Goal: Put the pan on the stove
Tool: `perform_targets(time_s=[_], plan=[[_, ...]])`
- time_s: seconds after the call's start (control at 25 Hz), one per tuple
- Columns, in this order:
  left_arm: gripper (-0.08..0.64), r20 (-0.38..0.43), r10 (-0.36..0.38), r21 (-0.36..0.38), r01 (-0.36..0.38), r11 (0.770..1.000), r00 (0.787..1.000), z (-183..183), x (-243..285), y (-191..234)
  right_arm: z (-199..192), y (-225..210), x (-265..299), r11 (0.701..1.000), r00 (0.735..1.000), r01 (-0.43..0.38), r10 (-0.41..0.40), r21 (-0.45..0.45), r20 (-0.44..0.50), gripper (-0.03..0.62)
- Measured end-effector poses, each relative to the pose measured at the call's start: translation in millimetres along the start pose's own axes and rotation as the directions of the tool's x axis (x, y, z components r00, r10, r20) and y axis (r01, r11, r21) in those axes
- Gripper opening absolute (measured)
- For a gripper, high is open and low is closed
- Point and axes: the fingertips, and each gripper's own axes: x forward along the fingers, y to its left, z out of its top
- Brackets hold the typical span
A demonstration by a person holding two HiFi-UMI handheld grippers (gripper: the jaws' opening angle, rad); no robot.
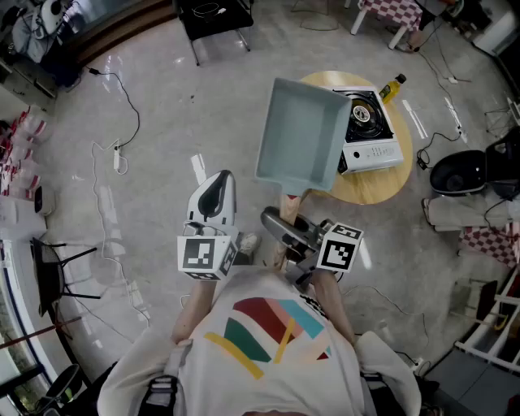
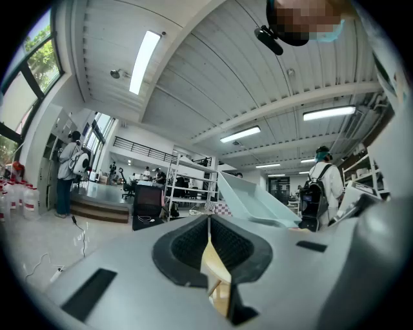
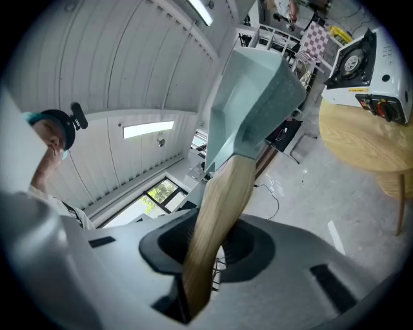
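Note:
The pan (image 1: 301,134) is a square pale blue-grey one with a wooden handle (image 1: 290,203). It hangs in the air, tilted, over the near left edge of the round wooden table (image 1: 382,185). My right gripper (image 1: 286,233) is shut on the handle (image 3: 219,213), and the pan's body (image 3: 255,97) rises beyond the jaws. The white portable stove (image 1: 370,134) with its black burner sits on the table, partly hidden by the pan; it also shows as the stove (image 3: 368,71) at the upper right. My left gripper (image 1: 214,197) is held up beside it, shut and empty (image 2: 208,235).
A yellow bottle (image 1: 392,87) stands on the table behind the stove. On the floor are a black chair (image 1: 213,20), cables (image 1: 118,154) and a black bag (image 1: 459,171). People and shelving (image 2: 187,187) stand in the background.

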Motion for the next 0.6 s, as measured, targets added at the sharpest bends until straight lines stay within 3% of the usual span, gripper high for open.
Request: perform_targets(time_s=[0.6], plan=[[0.012,-0.006,0.060,-0.014,-0.061,0.998,0.998,-3,-24,7,-10,12,1,0.999,0.998,-0.040,0.039,-0.026,-0.039,0.087]])
